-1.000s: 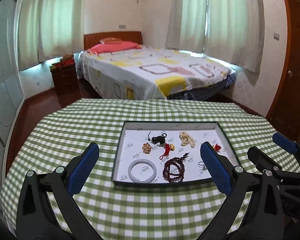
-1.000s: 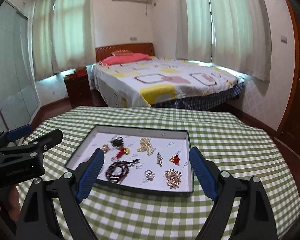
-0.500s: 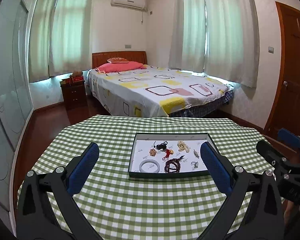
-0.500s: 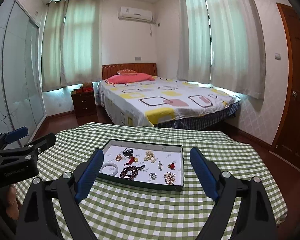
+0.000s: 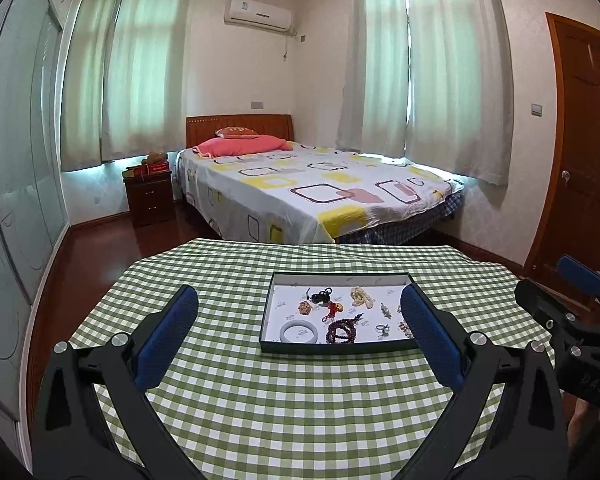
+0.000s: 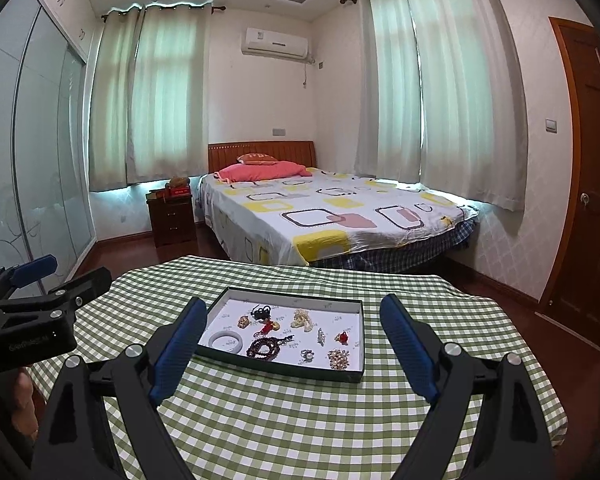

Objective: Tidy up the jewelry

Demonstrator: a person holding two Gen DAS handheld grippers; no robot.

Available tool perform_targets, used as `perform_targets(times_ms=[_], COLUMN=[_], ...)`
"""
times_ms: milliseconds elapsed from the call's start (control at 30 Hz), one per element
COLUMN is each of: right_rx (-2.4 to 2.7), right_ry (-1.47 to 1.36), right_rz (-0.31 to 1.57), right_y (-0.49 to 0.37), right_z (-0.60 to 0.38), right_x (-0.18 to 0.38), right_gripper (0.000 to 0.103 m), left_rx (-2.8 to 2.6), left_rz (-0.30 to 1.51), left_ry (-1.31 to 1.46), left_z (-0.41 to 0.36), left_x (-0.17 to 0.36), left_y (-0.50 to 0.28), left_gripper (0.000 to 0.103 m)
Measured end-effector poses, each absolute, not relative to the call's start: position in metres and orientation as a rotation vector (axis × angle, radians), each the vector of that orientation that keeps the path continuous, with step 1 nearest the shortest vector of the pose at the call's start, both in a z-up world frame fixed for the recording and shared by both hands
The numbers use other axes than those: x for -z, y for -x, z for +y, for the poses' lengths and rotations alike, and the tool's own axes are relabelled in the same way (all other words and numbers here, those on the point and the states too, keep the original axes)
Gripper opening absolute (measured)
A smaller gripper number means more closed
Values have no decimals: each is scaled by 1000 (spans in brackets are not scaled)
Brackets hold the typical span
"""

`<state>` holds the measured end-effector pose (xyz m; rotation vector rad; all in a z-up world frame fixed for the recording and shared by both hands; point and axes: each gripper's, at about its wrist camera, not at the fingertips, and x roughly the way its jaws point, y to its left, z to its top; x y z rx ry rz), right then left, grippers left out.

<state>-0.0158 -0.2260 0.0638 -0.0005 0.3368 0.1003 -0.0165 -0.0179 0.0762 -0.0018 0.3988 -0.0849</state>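
Note:
A shallow dark tray (image 5: pixel 332 347) (image 6: pixel 276 367) with a white lining lies on the green checked tablecloth (image 5: pixel 300 400) (image 6: pixel 300 420). Inside it are a pale jade bangle (image 5: pixel 299 332) (image 6: pixel 226 340), a dark bead bracelet (image 5: pixel 339 331) (image 6: pixel 265 347), a red tassel charm (image 5: pixel 332 309) (image 6: pixel 266 327), a cream bead cluster (image 5: pixel 360 297) (image 6: pixel 302 318) and several smaller pieces. My left gripper (image 5: pixel 298 314) stands open and empty, well back from the tray. Also open and empty, my right gripper (image 6: pixel 293 322) is held short of the tray. Each gripper shows at the other view's edge.
Beyond the table stands a bed (image 5: pixel 320 188) with a patterned sheet and a pink pillow, and beside it a dark nightstand (image 5: pixel 148 196). A wooden door (image 5: pixel 580 160) is at the right, glass wardrobe doors at the left. A hand (image 6: pixel 16 404) holds the left gripper.
Both grippers have drawn back from the tray and risen, so the tray looks smaller and farther. More of the room shows. The jaws stayed open, and the jewelry has not moved.

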Motion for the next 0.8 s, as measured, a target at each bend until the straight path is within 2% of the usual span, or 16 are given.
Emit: perform_targets(times_ms=[800], right_rx=[-107], right_ry=[9], right_rz=[343], right_y=[17], right_z=[-223], right_x=[-65], right_gripper=[86], left_rx=[85], left_rz=[414], left_ry=[22], left_z=[-9], left_x=[-67], left_y=[18], left_gripper=[99])
